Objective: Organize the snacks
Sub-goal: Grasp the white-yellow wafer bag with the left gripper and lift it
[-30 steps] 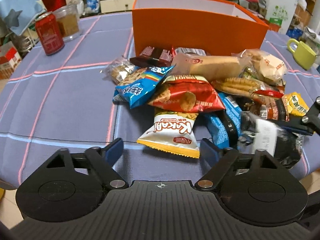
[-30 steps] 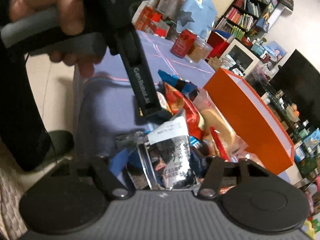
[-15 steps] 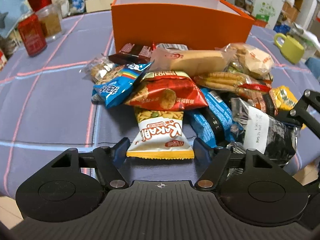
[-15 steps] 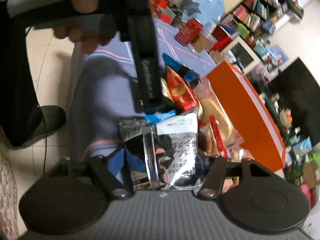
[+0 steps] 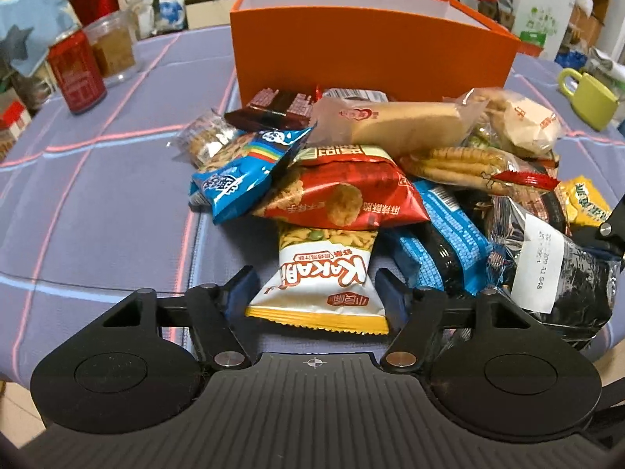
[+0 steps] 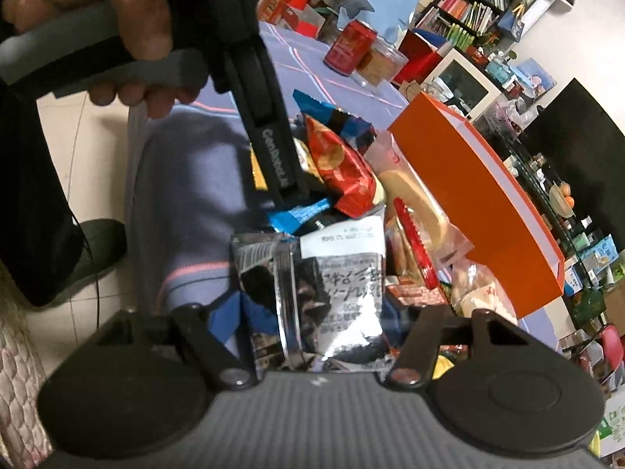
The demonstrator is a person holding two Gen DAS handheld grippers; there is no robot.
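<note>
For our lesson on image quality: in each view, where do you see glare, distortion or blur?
Left wrist view: fisheye bends the tablecloth stripes; the Kakapi packet is sharp. Right wrist view: glare on the silver packet; the hand on top is soft, the bookshelf curved.

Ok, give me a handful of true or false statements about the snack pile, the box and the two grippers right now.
1. The orange box stands behind the snack pile. True.
2. The left gripper straddles the white and yellow Kakapi packet. True.
3. The red can lies on its side. False: it stands upright.
4. The right gripper has a blue packet between its fingers. False: a black and silver packet.
5. The green mug sits inside the box. False: it is on the tablecloth.
</note>
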